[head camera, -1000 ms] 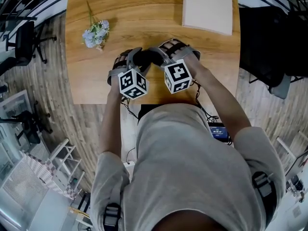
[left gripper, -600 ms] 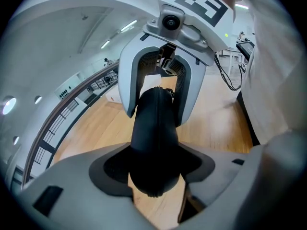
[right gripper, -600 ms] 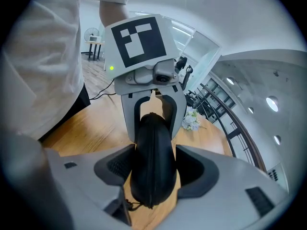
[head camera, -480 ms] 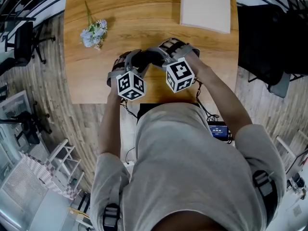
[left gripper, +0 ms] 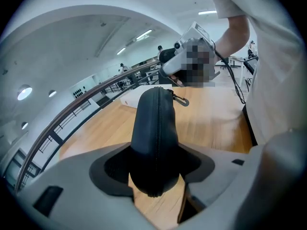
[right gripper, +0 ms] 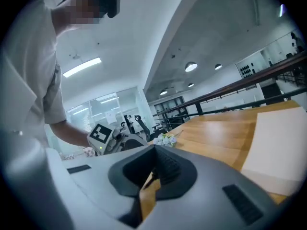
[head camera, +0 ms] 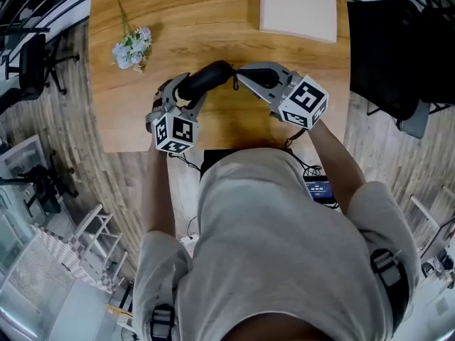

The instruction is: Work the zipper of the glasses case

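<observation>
The black glasses case [head camera: 207,79] is off the wooden table [head camera: 128,116], slanting up to the right. My left gripper [head camera: 185,96] is shut on its lower end, after its jaws closed in a little. In the left gripper view the case [left gripper: 154,128] stands between the pads, zipper line facing me, with a small metal clip [left gripper: 181,99] hanging free at its top. My right gripper [head camera: 239,77] sits just off the case's far end. Its jaws have just closed, and in the right gripper view the right gripper [right gripper: 152,169] shows nothing between them.
A small bunch of pale flowers [head camera: 131,45] lies at the table's far left. A beige flat board [head camera: 297,7] rests at the far right. Black chairs [head camera: 398,55] stand past the table's right edge. The near table edge runs just under both grippers.
The grippers, close together at the case before, have drawn apart. The right one rose, rolled over and swung right, and its jaws shut. The left one lifted the case slightly.
</observation>
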`<control>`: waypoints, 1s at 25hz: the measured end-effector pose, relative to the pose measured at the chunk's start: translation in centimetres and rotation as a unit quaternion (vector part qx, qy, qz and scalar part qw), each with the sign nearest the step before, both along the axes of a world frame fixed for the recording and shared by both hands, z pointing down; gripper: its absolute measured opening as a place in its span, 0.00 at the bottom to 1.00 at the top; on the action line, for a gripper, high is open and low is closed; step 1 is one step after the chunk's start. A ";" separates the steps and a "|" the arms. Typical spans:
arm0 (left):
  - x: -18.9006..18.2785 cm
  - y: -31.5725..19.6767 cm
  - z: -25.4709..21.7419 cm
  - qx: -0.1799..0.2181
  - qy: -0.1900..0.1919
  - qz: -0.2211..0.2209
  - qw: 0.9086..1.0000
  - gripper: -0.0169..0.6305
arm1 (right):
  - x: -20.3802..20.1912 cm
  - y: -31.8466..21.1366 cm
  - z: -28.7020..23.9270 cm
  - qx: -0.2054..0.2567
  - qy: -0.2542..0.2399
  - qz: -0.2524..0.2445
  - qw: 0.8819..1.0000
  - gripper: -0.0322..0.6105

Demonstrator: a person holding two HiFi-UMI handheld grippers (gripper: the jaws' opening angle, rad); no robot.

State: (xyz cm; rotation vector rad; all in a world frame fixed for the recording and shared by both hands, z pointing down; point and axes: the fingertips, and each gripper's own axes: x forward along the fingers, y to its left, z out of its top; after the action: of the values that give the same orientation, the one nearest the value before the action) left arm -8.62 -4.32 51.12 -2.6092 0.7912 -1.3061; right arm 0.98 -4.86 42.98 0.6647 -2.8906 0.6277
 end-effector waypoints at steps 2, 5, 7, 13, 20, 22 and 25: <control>0.2 0.3 0.0 0.002 0.000 0.011 1.000 0.46 | 0.6 0.2 1.1 -0.011 0.005 -0.002 1.000 0.09; 0.5 0.7 -0.2 0.005 0.003 0.027 1.000 0.46 | 1.1 0.7 1.9 -0.040 -0.018 -0.017 0.999 0.09; 0.6 0.8 -0.4 0.008 0.009 0.038 0.999 0.46 | 1.2 1.0 2.5 -0.057 -0.031 -0.035 0.997 0.09; 0.6 1.1 -0.8 0.020 0.009 0.067 0.998 0.46 | 1.4 1.3 3.6 -0.116 -0.090 -0.079 0.986 0.25; 1.2 1.3 -1.2 0.040 -0.002 0.099 0.994 0.46 | 0.9 1.7 3.6 -0.193 -0.183 -0.125 0.956 0.28; 1.6 1.6 -1.2 0.046 -0.014 0.115 0.992 0.46 | 1.0 1.7 3.3 -0.211 -0.215 -0.135 0.944 0.28; 2.0 1.9 -1.0 0.053 -0.024 0.130 0.990 0.46 | 1.1 1.7 3.4 -0.232 -0.240 -0.141 0.932 0.28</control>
State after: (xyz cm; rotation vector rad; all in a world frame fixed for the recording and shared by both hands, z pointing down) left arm -6.63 -2.44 50.10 -2.4846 0.4784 -1.2132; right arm 2.12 -3.14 46.42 0.0233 -2.9613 1.5376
